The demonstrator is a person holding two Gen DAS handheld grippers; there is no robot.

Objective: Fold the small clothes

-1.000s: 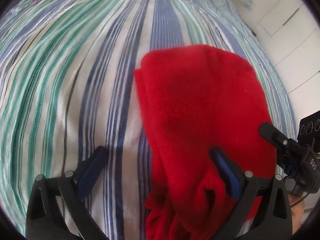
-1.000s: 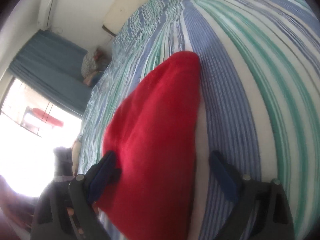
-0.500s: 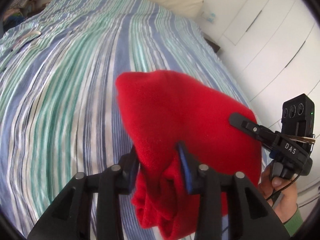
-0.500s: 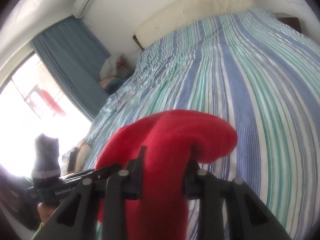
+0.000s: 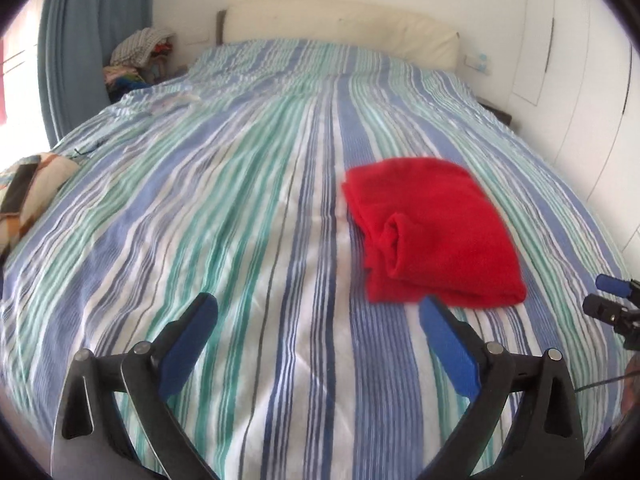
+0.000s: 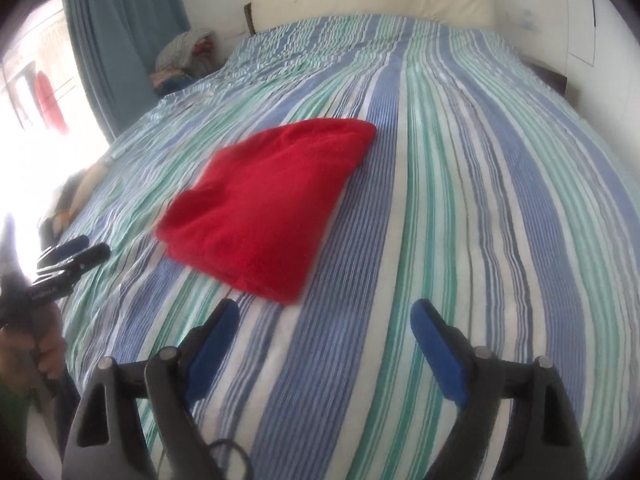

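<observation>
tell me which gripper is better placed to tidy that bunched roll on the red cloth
Left, probably. The roll sits on the edge of the red cloth facing the left gripper, just beyond its open jaws. From the right gripper only smooth folded cloth shows.

**A:** What are the hands doing?

**B:** Each holds a gripper. The left gripper (image 5: 316,312) has just been opening; its blue-padded jaws stand wide with nothing between them.

**A:** And the right?

**B:** The right gripper (image 6: 324,316) has likewise just been opening, empty and angled downward. A hand (image 6: 38,354) grips the left gripper's handle at the right view's left edge.
</observation>
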